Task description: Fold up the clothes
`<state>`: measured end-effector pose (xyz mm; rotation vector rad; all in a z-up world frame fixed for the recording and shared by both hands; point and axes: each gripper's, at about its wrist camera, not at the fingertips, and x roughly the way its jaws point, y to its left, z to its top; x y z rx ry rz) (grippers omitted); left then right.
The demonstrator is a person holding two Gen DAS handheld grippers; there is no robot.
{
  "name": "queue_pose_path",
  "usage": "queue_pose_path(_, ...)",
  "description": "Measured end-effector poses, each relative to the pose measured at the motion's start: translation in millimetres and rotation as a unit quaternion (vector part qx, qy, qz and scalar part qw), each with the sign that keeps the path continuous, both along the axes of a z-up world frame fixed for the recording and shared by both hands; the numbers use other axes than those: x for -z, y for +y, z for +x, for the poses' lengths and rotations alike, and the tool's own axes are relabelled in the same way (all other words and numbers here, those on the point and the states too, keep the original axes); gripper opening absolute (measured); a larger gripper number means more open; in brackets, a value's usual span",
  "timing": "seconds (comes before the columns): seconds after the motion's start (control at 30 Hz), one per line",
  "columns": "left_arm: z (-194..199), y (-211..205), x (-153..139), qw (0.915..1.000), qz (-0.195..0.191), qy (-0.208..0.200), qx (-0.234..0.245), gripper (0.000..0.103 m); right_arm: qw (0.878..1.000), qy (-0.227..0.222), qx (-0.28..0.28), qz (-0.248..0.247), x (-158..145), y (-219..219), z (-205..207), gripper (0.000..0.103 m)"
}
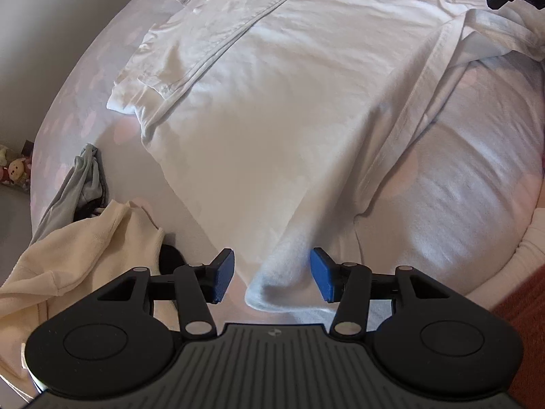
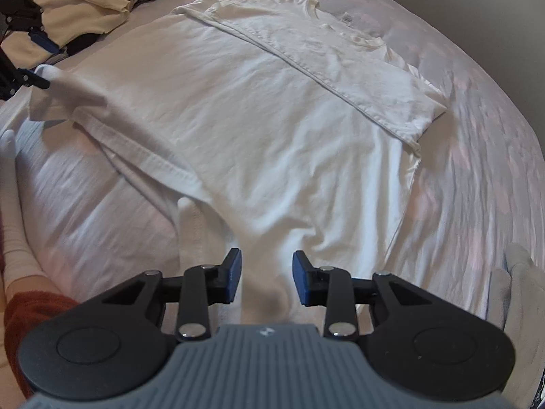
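both tools' blue pads flank white t-shirt (image 2: 259, 129) folds; neck label (image 2: 346, 18) unreadable.

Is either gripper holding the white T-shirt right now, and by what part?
Neither. The left gripper and right gripper stand open, pads clear, each with a corner of the T-shirt between its jaws.
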<state>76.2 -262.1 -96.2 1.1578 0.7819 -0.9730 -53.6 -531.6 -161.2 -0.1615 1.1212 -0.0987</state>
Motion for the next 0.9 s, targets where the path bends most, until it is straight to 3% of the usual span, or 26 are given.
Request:
queue_pose_path(0.17,-24.8,4.2,-11.2,0.9973,-0.017,0.035,0.063,0.048,0.998,0.032,-0.034,0.05,1.4,22.8,-5.0,0.045)
queue_pose_path(0.27,-36.3,-5.7,2.5,0.9951,0.007,0.039,0.09,0.048,0.997,0.061,-0.047,0.025,15.3,36.5,0.9,0.053)
queue_pose_path(0.37,-33.6,-15.6,22.7,0.9948,0.042,0.035,0.086,0.048,0.996,0.082,-0.029,-0.01,29.9,35.0,8.9,0.06)
queue_pose_path(0.53,-19.2,-10.0,32.6,0.996,0.041,0.052,0.06,0.052,0.995,0.09,-0.028,-0.018,31.4,30.6,5.8,0.081)
queue_pose_path(0.57,-15.2,-8.8,34.0,0.996,0.041,0.059,0.053,0.052,0.995,0.097,-0.028,-0.021,33.6,29.7,5.0,0.081)
queue_pose_path(0.6,-10.5,-8.2,34.5,0.9961,0.042,0.063,0.044,0.052,0.994,0.103,-0.026,-0.023,36.8,28.5,4.7,0.079)
queue_pose_path(0.63,-6.3,-7.7,34.9,0.9963,0.043,0.065,0.036,0.052,0.993,0.109,-0.024,-0.025,39.8,27.3,4.4,0.07)
queue_pose_path(0.67,-3.3,-7.2,34.7,0.9968,0.041,0.062,0.03,0.052,0.993,0.111,-0.021,-0.025,41.2,25.9,3.9,0.037)
queue_pose_path(0.7,-1.2,-6.5,33.8,0.9971,0.039,0.06,0.025,0.052,0.993,0.111,-0.019,-0.025,42.1,24.5,3.4,0.018)
queue_pose_path(0.73,0.4,-5.8,32.9,0.9973,0.036,0.06,0.022,0.052,0.994,0.104,-0.015,-0.025,39.8,22.5,1.9,0.01)
queue_pose_path(0.83,3.7,-4.8,32.7,0.9971,0.034,0.066,0.016,0.053,0.997,0.068,0.012,-0.024,27.0,11.2,-1.6,0.009)
queue_pose_path(0.9,2.3,-7.8,40.0,0.9974,0.053,0.046,0.018,0.053,0.998,0.047,0.033,-0.031,19.5,1.3,-2.5,0.009)
